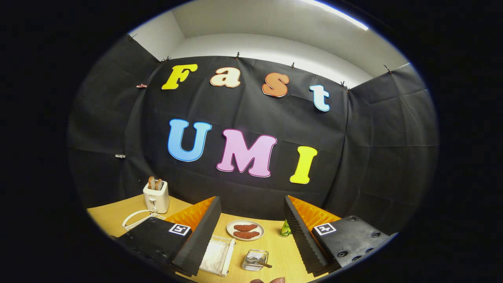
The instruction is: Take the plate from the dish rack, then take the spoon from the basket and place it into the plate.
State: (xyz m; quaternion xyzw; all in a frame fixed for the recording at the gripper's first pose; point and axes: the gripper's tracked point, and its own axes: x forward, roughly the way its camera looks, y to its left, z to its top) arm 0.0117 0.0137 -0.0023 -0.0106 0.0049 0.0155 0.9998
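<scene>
1. While my gripper point(251, 236) hangs wide open above the table point(275, 251), the spoon point(259, 261) lies in its clear basket point(254, 260) between the fingers.
2. Its handle points right, bowl left.
3. The plate point(135, 218) stands on edge beside the toaster point(156, 195).

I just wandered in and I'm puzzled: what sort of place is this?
Probably a mock kitchen set up in a cloth-walled booth: a toaster, a plate of food and a spoon in its basket beyond the open gripper.

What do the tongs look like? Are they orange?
Partly! The tongs have two big wedge-shaped fingers. Each is black and ribbed on the gripping face and bright orange behind. Each finger sits on a chunky black block with round screw holes, and each block wears a small white square sticker printed with a black pattern.
</scene>
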